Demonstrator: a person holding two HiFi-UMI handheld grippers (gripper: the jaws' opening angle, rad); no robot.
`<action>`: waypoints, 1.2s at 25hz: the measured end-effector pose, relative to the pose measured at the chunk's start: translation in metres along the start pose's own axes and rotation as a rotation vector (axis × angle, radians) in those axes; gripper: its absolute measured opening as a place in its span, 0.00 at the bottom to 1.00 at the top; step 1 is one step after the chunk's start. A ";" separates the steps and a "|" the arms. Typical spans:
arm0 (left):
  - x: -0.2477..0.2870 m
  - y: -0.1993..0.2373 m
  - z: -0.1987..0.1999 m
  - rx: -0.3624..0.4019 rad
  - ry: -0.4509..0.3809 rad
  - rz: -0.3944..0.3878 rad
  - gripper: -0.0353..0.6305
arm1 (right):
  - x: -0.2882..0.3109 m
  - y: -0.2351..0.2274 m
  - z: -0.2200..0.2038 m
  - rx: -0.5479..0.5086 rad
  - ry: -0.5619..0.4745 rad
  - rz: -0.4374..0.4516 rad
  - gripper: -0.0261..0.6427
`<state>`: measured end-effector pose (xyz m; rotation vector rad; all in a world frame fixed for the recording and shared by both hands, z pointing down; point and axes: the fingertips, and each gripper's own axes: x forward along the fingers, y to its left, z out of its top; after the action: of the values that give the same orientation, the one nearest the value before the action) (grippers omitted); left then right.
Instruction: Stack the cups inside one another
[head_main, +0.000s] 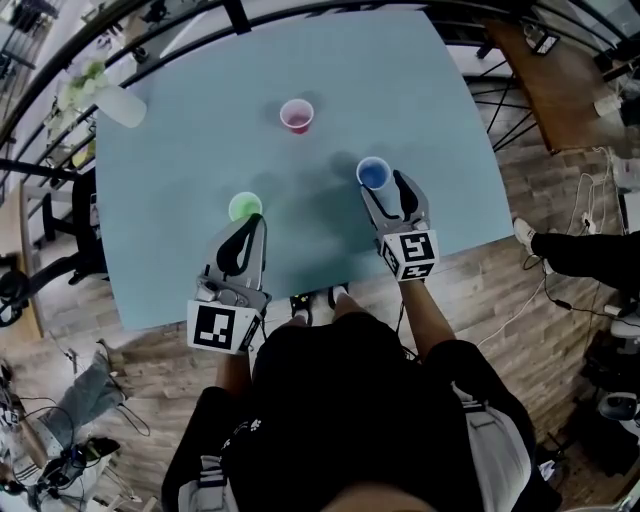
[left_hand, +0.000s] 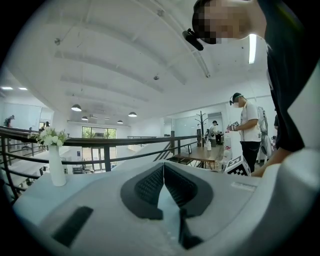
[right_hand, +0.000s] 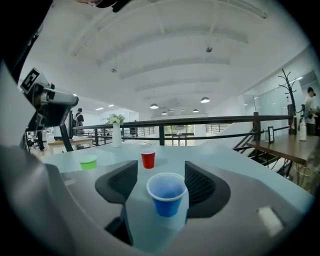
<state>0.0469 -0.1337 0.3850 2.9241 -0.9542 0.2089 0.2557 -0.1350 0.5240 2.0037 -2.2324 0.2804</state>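
Three small plastic cups, all upright and empty on the pale blue table (head_main: 300, 60). We find the blue cup (right_hand: 166, 194) standing loose between the right gripper's (head_main: 386, 192) parted jaws. The green cup (head_main: 244, 207) sits just past the left gripper's (left_hand: 163, 166) tips, its jaws clenched on nothing. The red cup (right_hand: 148, 158) stands farther ahead of both.

Left gripper (left_hand: 162, 170) (jaws together); right gripper (right_hand: 161, 182) agape
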 end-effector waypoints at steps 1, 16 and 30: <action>0.000 0.000 0.000 -0.001 0.003 0.005 0.04 | 0.003 -0.001 -0.004 0.001 0.011 0.001 0.48; -0.010 0.016 -0.005 0.027 0.043 0.086 0.04 | 0.042 -0.007 -0.041 -0.025 0.117 0.016 0.65; -0.019 0.018 -0.008 0.029 0.053 0.119 0.04 | 0.041 -0.002 -0.039 -0.052 0.108 0.046 0.56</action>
<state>0.0200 -0.1365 0.3906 2.8738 -1.1278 0.3075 0.2525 -0.1663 0.5707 1.8670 -2.1993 0.3238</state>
